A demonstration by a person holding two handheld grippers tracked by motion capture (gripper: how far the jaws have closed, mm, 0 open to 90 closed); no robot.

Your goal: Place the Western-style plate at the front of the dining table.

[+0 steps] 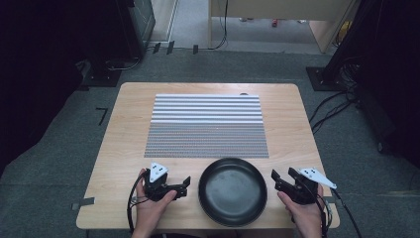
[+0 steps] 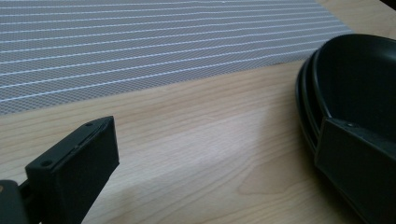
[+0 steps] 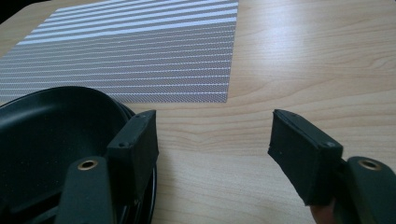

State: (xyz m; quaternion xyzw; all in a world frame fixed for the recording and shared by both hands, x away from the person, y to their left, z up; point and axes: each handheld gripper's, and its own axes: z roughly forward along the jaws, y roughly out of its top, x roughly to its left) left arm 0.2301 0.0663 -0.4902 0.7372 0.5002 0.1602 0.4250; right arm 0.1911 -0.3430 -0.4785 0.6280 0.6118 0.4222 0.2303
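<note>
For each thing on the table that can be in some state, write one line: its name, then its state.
Black bowls: stacked, upright, empty, on the bare wood near the front edge, just off the mat.
Striped mat: flat, spread out, nothing on it.
Left gripper: open, jaws beside the bowls' left rim, nothing held.
Right gripper: open, jaws by the bowls' right rim, nothing held.

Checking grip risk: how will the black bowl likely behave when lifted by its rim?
The bowl looks rigid, so probably stiff. Its glossy rim may slip between pads. In the left gripper view it seems two nested bowls, so one might separate.
</note>
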